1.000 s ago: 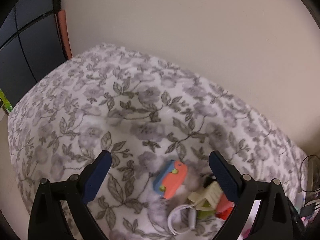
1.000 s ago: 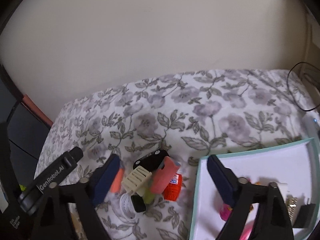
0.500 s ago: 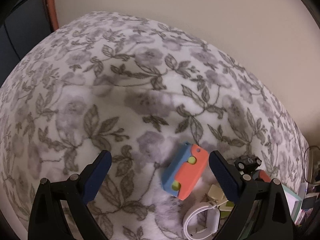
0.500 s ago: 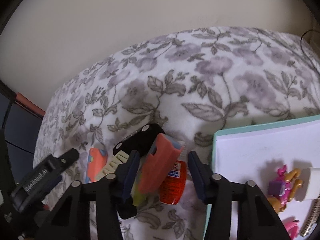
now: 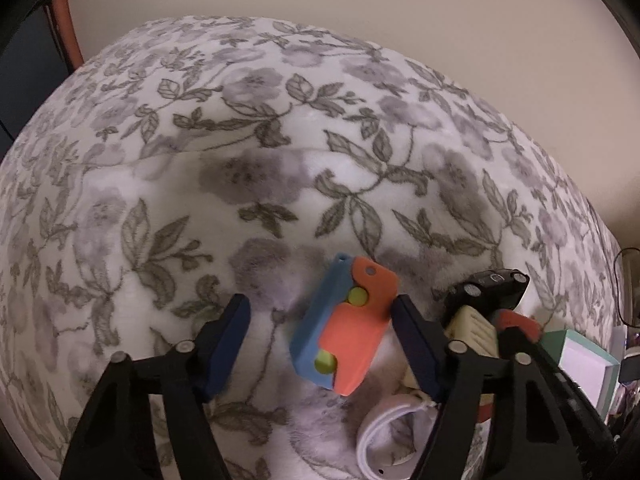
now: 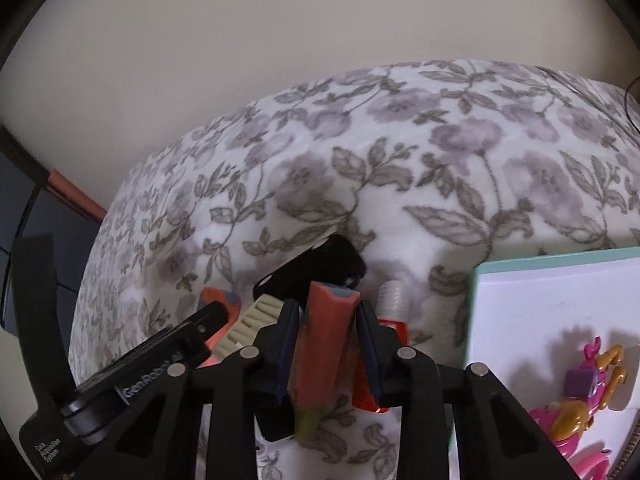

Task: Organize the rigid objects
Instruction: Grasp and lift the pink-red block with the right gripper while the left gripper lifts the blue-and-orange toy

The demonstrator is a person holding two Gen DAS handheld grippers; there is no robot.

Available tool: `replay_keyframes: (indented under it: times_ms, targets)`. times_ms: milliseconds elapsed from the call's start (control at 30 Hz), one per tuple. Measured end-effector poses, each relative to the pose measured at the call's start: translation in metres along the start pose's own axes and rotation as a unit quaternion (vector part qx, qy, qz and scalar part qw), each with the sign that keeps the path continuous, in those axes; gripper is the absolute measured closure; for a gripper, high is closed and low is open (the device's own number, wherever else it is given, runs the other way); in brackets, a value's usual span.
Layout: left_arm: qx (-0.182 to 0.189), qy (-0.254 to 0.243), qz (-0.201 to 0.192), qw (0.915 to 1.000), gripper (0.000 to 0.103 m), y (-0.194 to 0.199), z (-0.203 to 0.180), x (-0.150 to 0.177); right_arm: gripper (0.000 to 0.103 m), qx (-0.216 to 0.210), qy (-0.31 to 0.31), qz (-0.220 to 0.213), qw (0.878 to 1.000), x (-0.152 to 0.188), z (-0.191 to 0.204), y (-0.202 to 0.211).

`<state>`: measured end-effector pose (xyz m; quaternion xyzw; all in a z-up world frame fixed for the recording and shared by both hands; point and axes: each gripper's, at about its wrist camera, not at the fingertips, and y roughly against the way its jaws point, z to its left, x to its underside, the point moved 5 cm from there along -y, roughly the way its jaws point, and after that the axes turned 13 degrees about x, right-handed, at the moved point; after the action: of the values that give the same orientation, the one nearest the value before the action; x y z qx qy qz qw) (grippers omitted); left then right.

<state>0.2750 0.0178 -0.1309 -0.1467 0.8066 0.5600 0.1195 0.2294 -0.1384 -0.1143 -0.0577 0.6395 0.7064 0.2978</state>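
While angled steeply down | right hand-held gripper (image 6: 328,344) clamps coral block (image 6: 326,344) | left hand-held gripper (image 5: 320,332) closing, straddles blue-orange toy (image 5: 344,328)

Right wrist view: left tool (image 6: 212,320) body carries white lettering "GenRobot.AI" along its black arm, last letters partly blurred. Lower on the same body, small white print reads "Data Acquisition System", tiny and only just legible. Red bottle (image 6: 394,326) behind the right tool has a white label patch, print too blurred to read. Left wrist view: no readable text
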Motion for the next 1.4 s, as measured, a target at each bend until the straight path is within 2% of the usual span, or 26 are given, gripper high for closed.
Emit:
replay_keyframes:
  times_ms: [333,433,567,800,1133,1267,1400]
  targets:
    - [0.026,0.010,-0.003,0.9996,0.038,-0.004,0.000,0.002,0.076,0.009,0.026,0.019,0.999,0.016,0.011,-0.013]
    - [0.035,0.008,-0.003,0.9994,0.045,-0.004,-0.001,0.003,0.077,0.009,0.040,0.043,0.998,0.023,0.017,-0.018]
    - [0.034,-0.001,-0.003,0.9994,0.048,-0.002,-0.004,0.004,0.077,0.037,0.068,0.034,0.996,0.029,0.023,-0.017]
    - [0.027,-0.011,-0.002,0.9996,0.050,-0.006,-0.007,0.006,0.077,0.036,0.068,0.034,0.996,0.031,0.021,-0.018]
    - [0.023,0.001,-0.002,0.9997,0.059,0.003,-0.003,0.010,0.081,0.006,0.030,0.052,0.998,0.036,0.013,-0.012]
    - [0.040,0.025,-0.019,0.9987,0.060,0.019,0.001,0.005,0.081,-0.012,0.014,0.052,0.998,0.033,0.010,-0.002]
    - [0.048,0.028,-0.040,0.9976,0.060,0.038,-0.002,-0.001,0.081,-0.022,0.008,0.037,0.999,0.026,0.008,0.015]
